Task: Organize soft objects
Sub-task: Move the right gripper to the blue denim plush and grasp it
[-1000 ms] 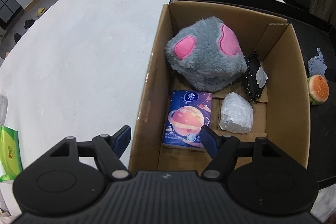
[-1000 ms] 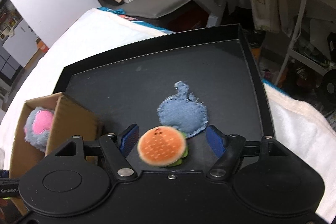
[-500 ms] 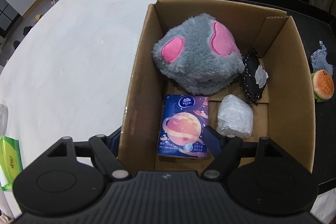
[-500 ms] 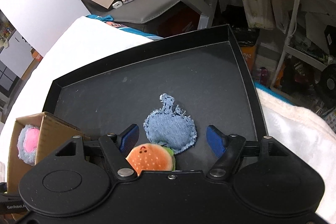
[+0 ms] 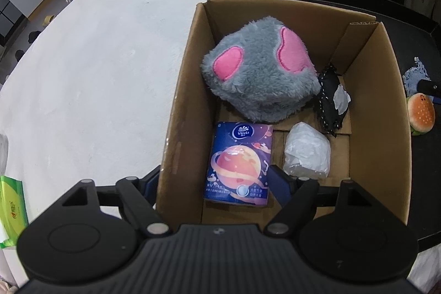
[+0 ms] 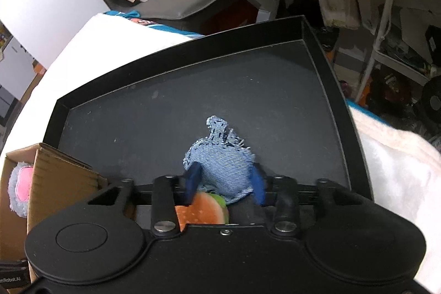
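Right wrist view: the right hand-held gripper is closing on the denim patch; the left hand-held gripper straddles the cardboard box wall, released.

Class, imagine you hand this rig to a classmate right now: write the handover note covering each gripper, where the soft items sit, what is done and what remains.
Right gripper: jaws closing on the denim pouch, which sits between the pads on the black tray.
Left gripper: open, straddling the near left wall of the cardboard box, gripping nothing.
In the box: grey plush with pink patches, Vinda tissue pack, white wrapped bundle, black pouch.
On the tray: burger plush, beside the denim pouch.
Left: box the denim pouch, then the burger plush.
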### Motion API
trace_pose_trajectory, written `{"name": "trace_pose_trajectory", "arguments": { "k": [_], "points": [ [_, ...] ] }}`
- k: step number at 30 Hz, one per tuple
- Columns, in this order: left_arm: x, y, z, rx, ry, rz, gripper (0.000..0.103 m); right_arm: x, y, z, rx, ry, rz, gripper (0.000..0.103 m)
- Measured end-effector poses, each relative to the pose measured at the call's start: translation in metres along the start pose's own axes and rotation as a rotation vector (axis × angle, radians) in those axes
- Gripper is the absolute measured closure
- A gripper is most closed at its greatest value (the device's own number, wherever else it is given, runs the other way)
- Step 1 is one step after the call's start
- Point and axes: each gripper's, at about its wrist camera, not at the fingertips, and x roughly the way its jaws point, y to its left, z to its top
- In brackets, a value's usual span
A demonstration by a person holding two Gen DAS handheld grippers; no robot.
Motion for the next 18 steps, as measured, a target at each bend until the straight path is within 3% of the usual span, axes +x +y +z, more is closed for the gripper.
{"name": "trace_pose_trajectory", "arguments": {
  "k": [9,18],
  "points": [
    [-0.008,0.01,-0.006,-0.01,0.012,-0.008,0.025,-0.016,-0.001,-0.008,-0.004,-0.028,0.003,0.087],
    [-0.022,0.018,-0.009,-0.03,0.0,-0.028,0.025,-0.038,-0.003,-0.017,0.012,-0.029,0.021,0.092]
  ]
}}
